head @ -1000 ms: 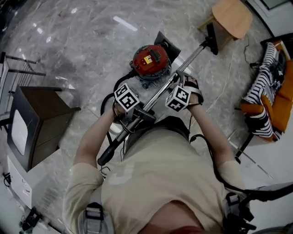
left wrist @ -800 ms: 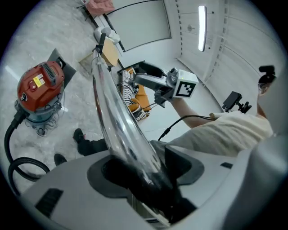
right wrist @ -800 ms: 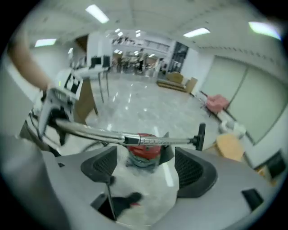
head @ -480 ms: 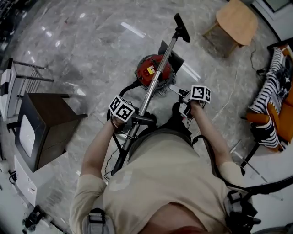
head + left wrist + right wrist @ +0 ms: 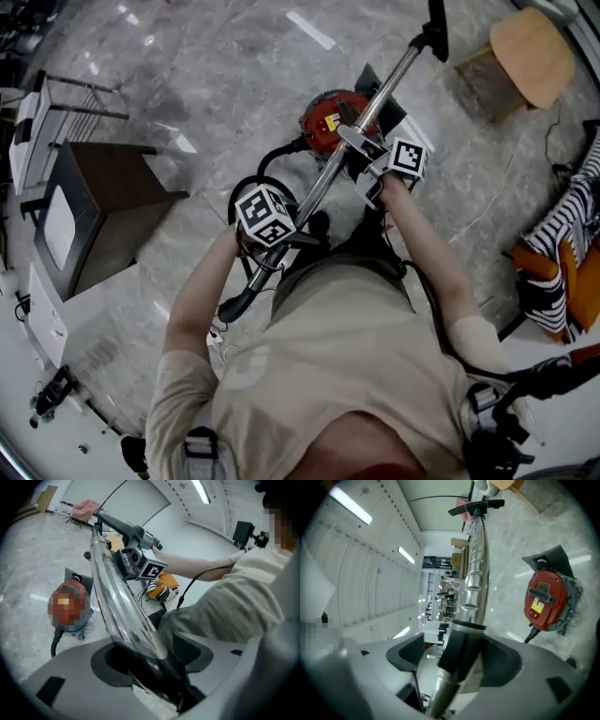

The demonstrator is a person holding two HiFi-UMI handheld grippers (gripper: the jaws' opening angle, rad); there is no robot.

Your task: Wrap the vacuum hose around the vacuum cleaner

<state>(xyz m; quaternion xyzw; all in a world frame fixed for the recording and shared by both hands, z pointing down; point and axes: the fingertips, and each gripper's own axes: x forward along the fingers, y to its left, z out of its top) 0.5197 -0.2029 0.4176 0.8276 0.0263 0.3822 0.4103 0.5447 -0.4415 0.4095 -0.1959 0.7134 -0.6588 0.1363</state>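
While near one vacuum (image 5: 324, 128), one wand (image 5: 398, 80).

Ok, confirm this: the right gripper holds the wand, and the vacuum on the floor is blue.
Not blue: the vacuum is red, as the right gripper view shows. The rest stands: the right gripper holds the wand, and the vacuum sits on the floor.

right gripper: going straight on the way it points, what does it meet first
Probably the black floor nozzle at the far end of the wand that the right gripper clamps; depth is unclear.
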